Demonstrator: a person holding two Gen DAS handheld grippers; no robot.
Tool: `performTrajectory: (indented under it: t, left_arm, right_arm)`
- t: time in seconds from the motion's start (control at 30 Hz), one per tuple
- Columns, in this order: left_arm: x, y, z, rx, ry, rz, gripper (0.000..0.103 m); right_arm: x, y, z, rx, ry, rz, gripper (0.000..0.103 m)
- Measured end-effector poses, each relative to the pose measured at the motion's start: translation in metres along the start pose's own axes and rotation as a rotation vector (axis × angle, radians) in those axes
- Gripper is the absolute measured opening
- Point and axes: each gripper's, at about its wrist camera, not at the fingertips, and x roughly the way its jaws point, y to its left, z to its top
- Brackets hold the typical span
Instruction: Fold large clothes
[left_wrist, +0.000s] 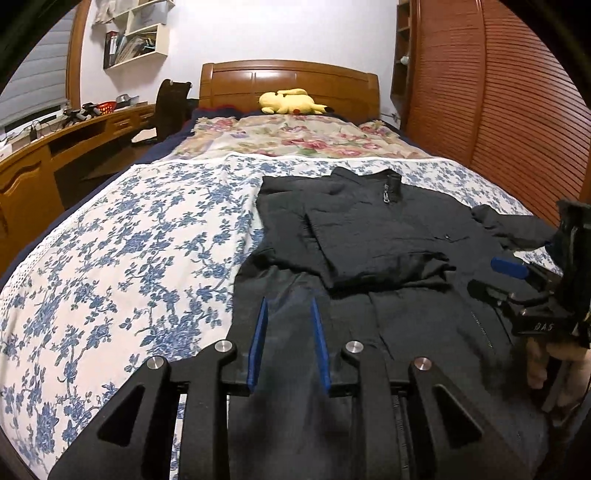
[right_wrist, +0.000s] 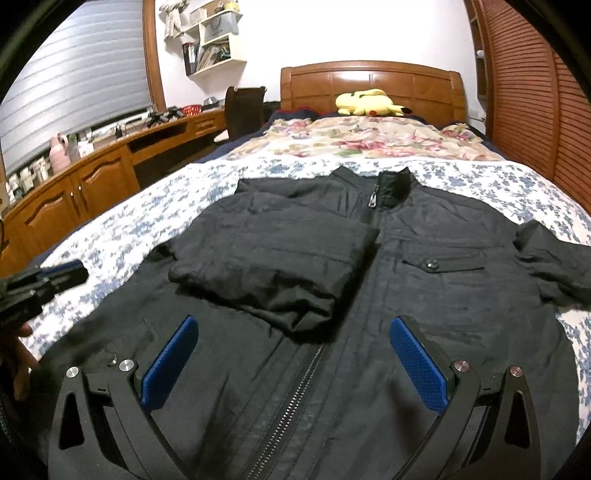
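- black jacket (right_wrist: 424, 295) lies flat on the bed (left_wrist: 129, 258), one sleeve (right_wrist: 280, 266) folded over its chest
- left claw (left_wrist: 288, 339) slightly parted, holding nothing
- right claw (right_wrist: 295, 365) wide open, empty

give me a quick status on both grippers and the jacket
Left gripper open a little, nothing held. Right gripper wide open over jacket. One sleeve folded across the chest, other sleeve still out. Nothing in the way.
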Motion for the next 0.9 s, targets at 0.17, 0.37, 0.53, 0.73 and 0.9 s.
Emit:
performTrajectory:
  t: [0.17, 0.37, 0.53, 0.73, 0.9]
  left_arm:
    - [-0.014, 0.009, -0.002, 0.005, -0.028, -0.007, 0.025]
    - [-0.030, 0.024, -0.003, 0.017, -0.065, 0.011, 0.025]
    - [-0.040, 0.043, -0.004, -0.002, -0.082, 0.013, 0.025]
    - [-0.047, 0.061, -0.009, -0.014, -0.095, 0.029, 0.025]
    - [-0.049, 0.078, -0.014, -0.042, -0.091, 0.030, 0.033]
  right_arm:
    - [0.005, -0.003, 0.000, 0.002, 0.017, -0.003, 0.103]
    - [0.016, 0.006, 0.004, -0.026, 0.049, -0.037, 0.103]
    - [0.020, 0.025, 0.020, -0.103, 0.077, -0.064, 0.103]
    - [0.037, 0.063, 0.051, -0.183, 0.093, -0.026, 0.102]
    - [0.074, 0.096, 0.063, -0.250, 0.156, 0.005, 0.098]
